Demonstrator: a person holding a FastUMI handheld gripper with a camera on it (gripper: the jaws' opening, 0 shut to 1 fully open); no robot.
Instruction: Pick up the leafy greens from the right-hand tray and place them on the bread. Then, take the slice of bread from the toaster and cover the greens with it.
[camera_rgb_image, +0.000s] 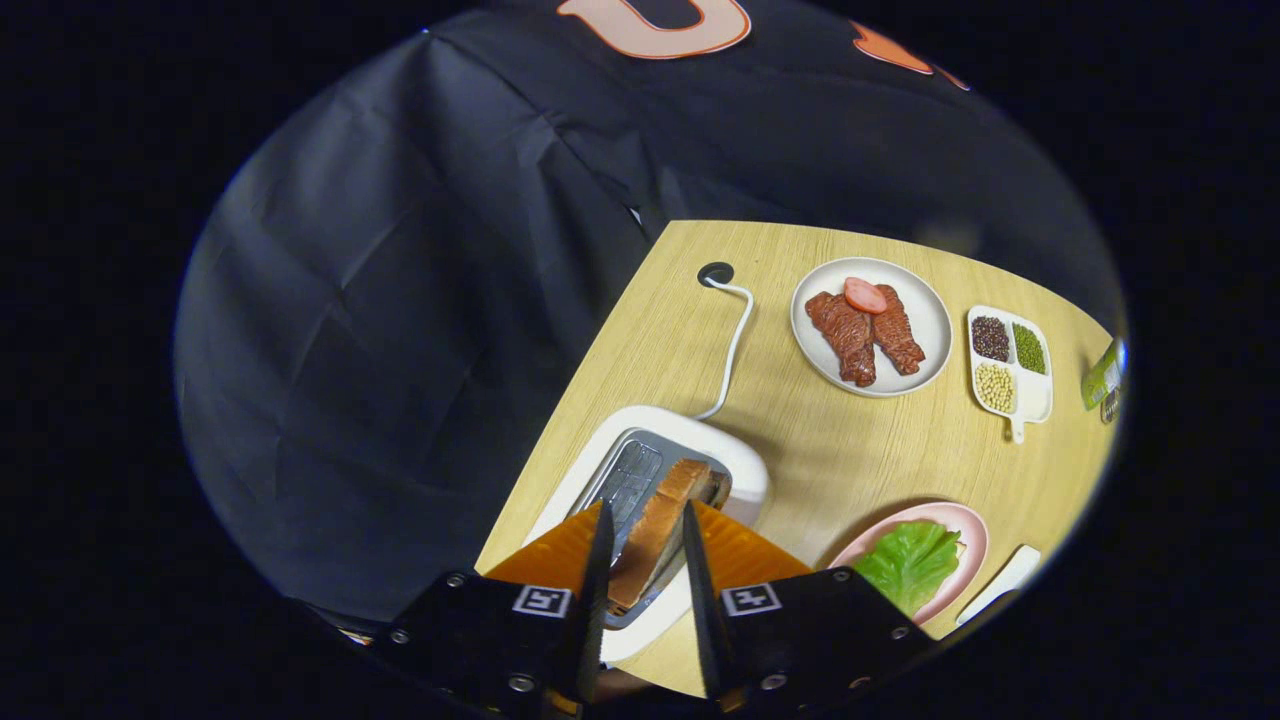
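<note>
Our gripper (645, 525) hangs over the toaster (655, 480), its two fingers standing either side of the slice of bread (665, 520) that rises from the slot; they look close to its faces, but we cannot tell whether both press on it. The slice stands on edge, crust uppermost. We judge it light and fairly stiff, yet apt to crumble or dent if squeezed hard, so a gentle hold across the broad faces just below the crust seems best, followed by a straight lift clear of the slot. The leafy greens (910, 565) already lie on the pink plate (965, 525) beside the toaster. Beyond, a white plate (925, 300) carries meat, near a divided dish (1010, 360) of beans.
</note>
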